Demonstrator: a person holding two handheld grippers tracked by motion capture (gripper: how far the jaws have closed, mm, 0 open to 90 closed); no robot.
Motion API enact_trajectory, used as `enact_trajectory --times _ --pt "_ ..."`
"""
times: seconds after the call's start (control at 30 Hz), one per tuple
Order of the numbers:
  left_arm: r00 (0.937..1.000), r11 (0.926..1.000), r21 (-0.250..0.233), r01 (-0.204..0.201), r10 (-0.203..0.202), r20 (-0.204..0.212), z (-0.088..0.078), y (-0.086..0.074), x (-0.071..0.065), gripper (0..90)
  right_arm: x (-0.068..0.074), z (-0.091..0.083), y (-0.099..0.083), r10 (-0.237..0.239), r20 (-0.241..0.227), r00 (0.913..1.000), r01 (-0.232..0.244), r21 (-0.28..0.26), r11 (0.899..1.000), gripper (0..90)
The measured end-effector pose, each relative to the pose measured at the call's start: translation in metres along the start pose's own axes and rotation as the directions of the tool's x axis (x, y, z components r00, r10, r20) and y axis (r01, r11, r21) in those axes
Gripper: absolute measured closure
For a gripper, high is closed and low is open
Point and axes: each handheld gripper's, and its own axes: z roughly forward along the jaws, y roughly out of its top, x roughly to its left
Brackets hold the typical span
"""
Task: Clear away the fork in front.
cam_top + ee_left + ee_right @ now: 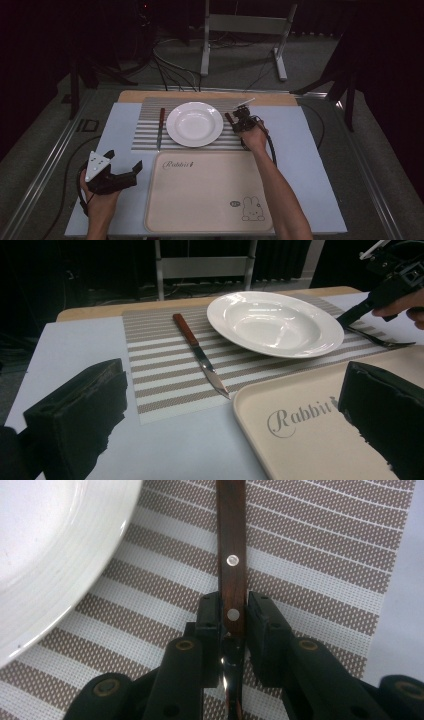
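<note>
A fork with a riveted brown wooden handle [231,540] lies on the striped placemat [145,130] just right of the white plate [195,124]. My right gripper [234,605] is shut on that handle, its pads pressing both sides near where the wood meets the metal. In the left gripper view the fork's tines [387,341] point toward the tray, under the right gripper [360,315]. A wooden-handled knife [160,127] rests on the mat left of the plate. My left gripper [123,160] hovers open at the near left with nothing between its jaws.
A beige tray [210,195] printed with "Rabbit" and a bunny sits in front of the placemat on the pale blue table cover [310,150]. Cables and a metal stand [245,25] lie on the floor beyond the table's far edge.
</note>
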Motion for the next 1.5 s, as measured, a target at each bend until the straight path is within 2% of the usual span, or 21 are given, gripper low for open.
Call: enact_trajectory --times 0.1,0.2,0.4,0.47,0.5,0.67,0.83,1.27,1.5 --pt "1.0 1.0 0.0 -0.001 0.001 0.0 0.0 0.0 0.001 0.0 0.001 -0.002 0.0 -0.014 -0.001 0.9999 0.014 0.017 1.0 78.2" --pt "1.0 1.0 0.002 -0.003 0.003 0.0 0.0 0.0 0.001 0.0 -0.001 -0.004 -0.003 -0.007 -0.012 0.9999 0.007 0.01 1.0 78.3" --pt "0.9999 0.9998 0.014 -0.013 0.013 0.0 0.003 0.0 0.0 0.0 -0.008 -0.014 -0.012 0.008 -0.031 0.9995 -0.009 -0.053 0.999 78.5" --pt "0.9999 0.9998 0.015 -0.017 0.017 0.001 0.004 0.0 -0.001 0.0 -0.01 -0.022 -0.014 0.013 -0.037 0.9992 -0.016 -0.094 0.995 78.5" --pt "0.9999 0.9998 0.015 -0.017 0.017 0.001 0.004 0.0 -0.001 0.0 -0.01 -0.022 -0.014 0.013 -0.037 0.9992 -0.016 -0.094 0.995 78.5" --pt "0.9998 0.9996 0.021 -0.019 0.019 0.0 0.004 0.0 -0.002 0.0 -0.011 -0.041 -0.017 0.0 -0.067 0.9978 -0.012 -0.182 0.983 78.5" --pt "0.9997 0.9994 0.024 -0.024 0.024 0.001 0.005 0.0 -0.002 0.0 -0.011 -0.054 -0.018 -0.011 -0.077 0.9969 -0.008 -0.239 0.971 78.5" --pt "0.9994 0.9988 0.036 -0.033 0.033 0.005 0.007 0.0 -0.006 0.0 -0.002 -0.078 -0.029 -0.047 -0.099 0.994 0.014 -0.31 0.951 78.4" --pt "0.9997 0.999 0.038 -0.026 0.026 0.0 0.008 0.001 -0.008 0.0 0.004 -0.085 -0.035 -0.067 -0.104 0.9923 0.03 -0.327 0.945 78.3"
